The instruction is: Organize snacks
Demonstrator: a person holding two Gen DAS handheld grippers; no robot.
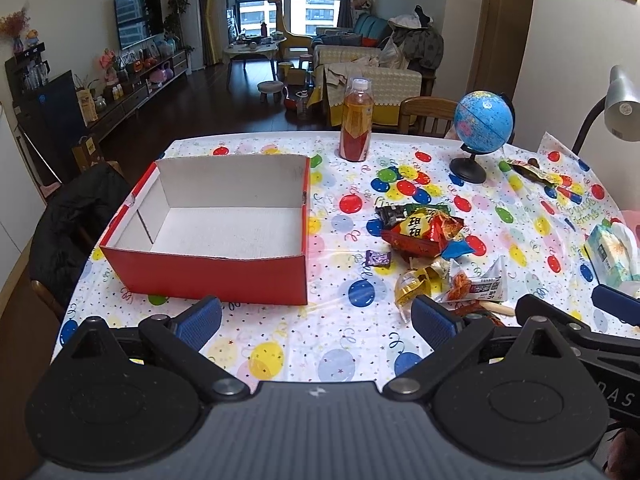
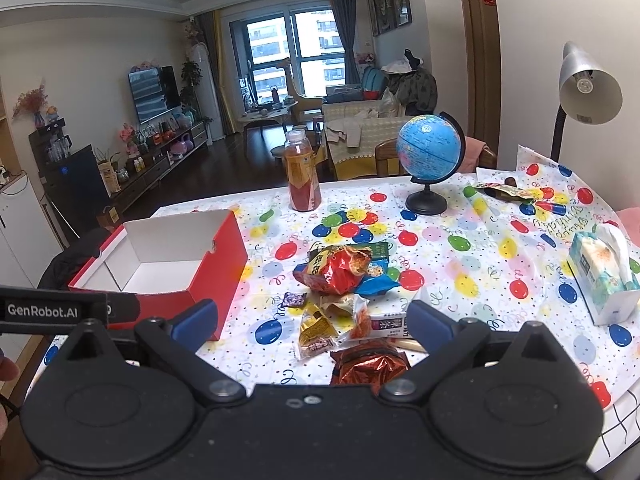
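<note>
Both grippers hung over the near edge of the table (image 1: 304, 344) with nothing in them. The left gripper (image 1: 316, 320) had its jaws spread wide, and the red cardboard box (image 1: 208, 276) sat just past its left finger. The right gripper (image 2: 314, 322) was spread wide too, with the snack pile (image 2: 344, 280) lying right in front of and partly between its fingers, not touching either pad as far as I could tell.

The red cardboard box was open on top and its white inside showed nothing in it. Its long axis ran left to right across the left wrist view.

Everything else, relative to that box: the snack pile lay on the balloon-print tablecloth to the box's right, apart from it. A red chip bag (image 2: 340, 272) sat on top of the pile, a small purple candy (image 2: 293, 300) lay nearest the box, a yellow wrapper (image 2: 316, 326) and a crinkled copper-red packet (image 2: 370, 366) lay closer to the gripper. A bottle of orange drink (image 1: 357, 120) stood upright beyond the box's far right corner. A globe (image 1: 482, 120) stood further right, and a tissue pack (image 2: 602, 276) further right again.
</note>
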